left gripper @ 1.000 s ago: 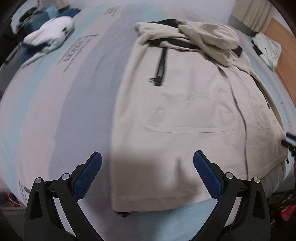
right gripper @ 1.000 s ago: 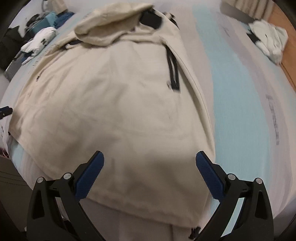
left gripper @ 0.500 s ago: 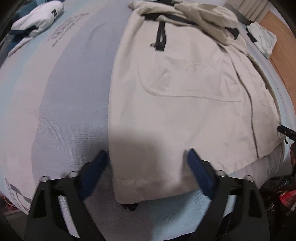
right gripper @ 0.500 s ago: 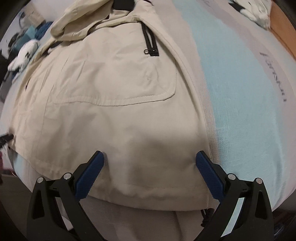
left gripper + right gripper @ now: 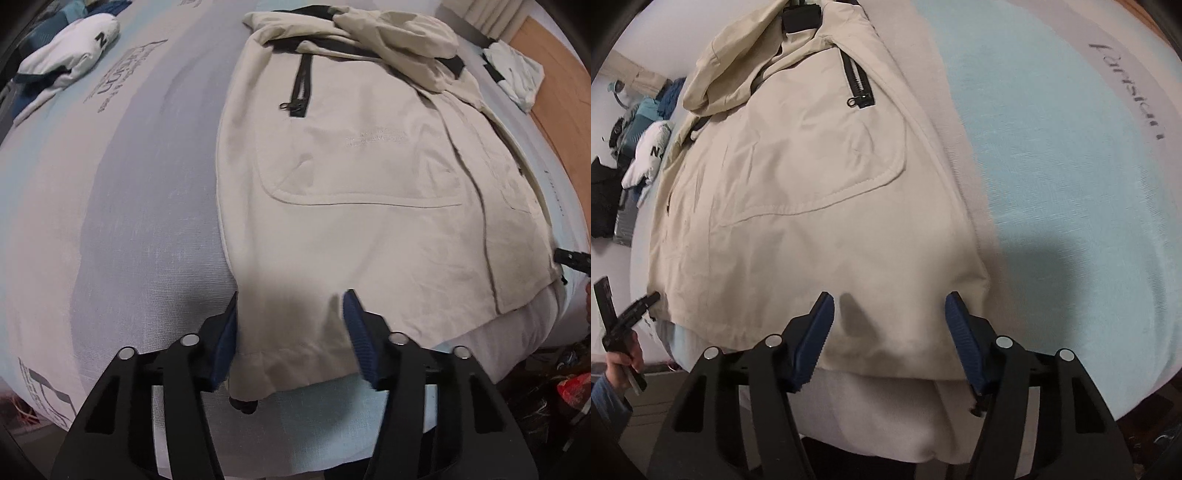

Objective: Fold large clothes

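Observation:
A beige hooded jacket point(image 5: 362, 192) with black zips lies spread on the bed, its hood at the far end and its hem at the near edge. My left gripper point(image 5: 290, 332) is open, its blue pads astride the hem's left corner, with the cloth between them. The jacket also shows in the right wrist view point(image 5: 812, 206). My right gripper point(image 5: 888, 334) is open, its jaws astride the hem's right corner. The left gripper point(image 5: 624, 317) shows at the far left of the right wrist view, and the right gripper's tip point(image 5: 570, 256) at the right edge of the left wrist view.
The bed sheet point(image 5: 140, 192) is striped grey, white and pale blue with printed lettering. A white garment point(image 5: 70, 62) and blue clothes lie at the far left. A white folded item point(image 5: 517, 74) lies far right beside a wooden board point(image 5: 561, 103). A cluttered floor lies beyond the near edge.
Both grippers have moved down onto the jacket's hem. Their jaws have narrowed around the cloth at the two hem corners.

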